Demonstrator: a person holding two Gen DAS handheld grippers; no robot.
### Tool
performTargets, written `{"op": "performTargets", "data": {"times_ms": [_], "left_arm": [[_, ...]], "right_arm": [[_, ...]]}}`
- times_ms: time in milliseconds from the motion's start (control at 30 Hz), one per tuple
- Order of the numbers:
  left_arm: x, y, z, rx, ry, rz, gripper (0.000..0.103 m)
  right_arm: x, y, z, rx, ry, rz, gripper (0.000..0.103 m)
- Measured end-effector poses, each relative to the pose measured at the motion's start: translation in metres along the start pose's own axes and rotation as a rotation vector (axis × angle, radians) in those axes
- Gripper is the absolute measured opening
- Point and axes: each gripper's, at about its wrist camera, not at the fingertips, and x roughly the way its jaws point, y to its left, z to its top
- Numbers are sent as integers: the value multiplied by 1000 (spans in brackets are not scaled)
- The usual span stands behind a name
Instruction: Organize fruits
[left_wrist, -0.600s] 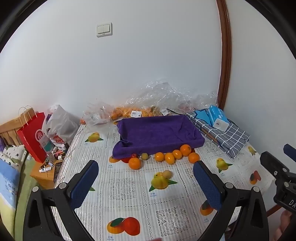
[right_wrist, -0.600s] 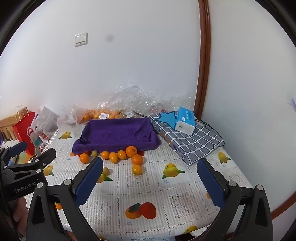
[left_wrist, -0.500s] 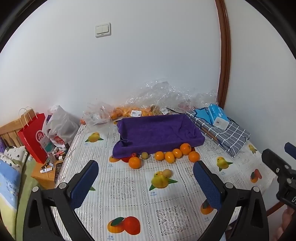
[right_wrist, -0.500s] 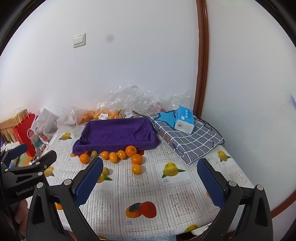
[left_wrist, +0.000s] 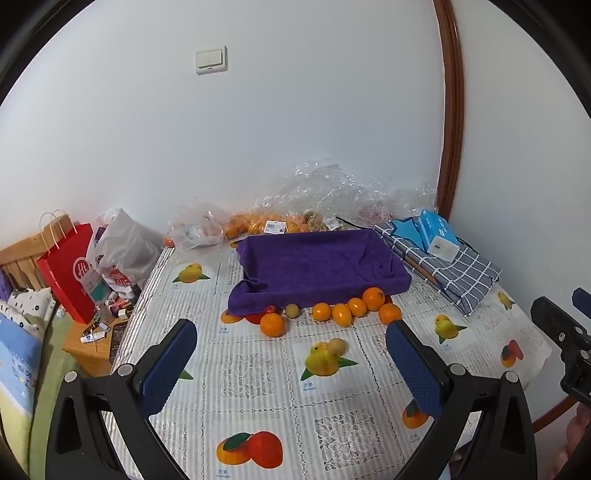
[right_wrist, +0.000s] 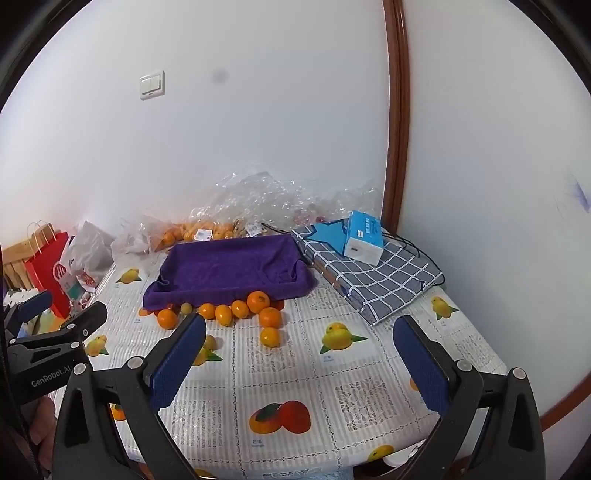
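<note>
Barely anything's been changed, both the left gripper (left_wrist: 291, 356) and right gripper (right_wrist: 299, 352) kept spread and empty, oranges (left_wrist: 341, 312) mid-frame left untouched.

A red fruit (left_wrist: 271, 309) hides half under the purple cloth (left_wrist: 317, 266); the oranges in the far bag (left_wrist: 258, 223) blur behind plastic.

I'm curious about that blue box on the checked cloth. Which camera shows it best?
The right wrist view: the blue box sits nearer the picture's middle, with its white end and printed side visible. The left wrist view shows it too, but farther toward the edge and more foreshortened.
</note>
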Motion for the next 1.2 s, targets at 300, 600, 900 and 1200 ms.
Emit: {"op": "performTargets", "data": {"times_ms": [300,600,900,1200], "left_arm": [[-1,5,1,-13,-4,-14,103],[-4,5,-1,-14,-11,-12,103],[-5,5,-1,-18,-10,-20,103],[-5,5,0,-13,-7,-20,103]], "right_arm": [[-1,2,2,-7,0,1,100],[-2,5,0,-10,-6,9,100],[-2,6,0,-10,-4,13,100],[-2,6,-1,-1,-5,19,100]]}}
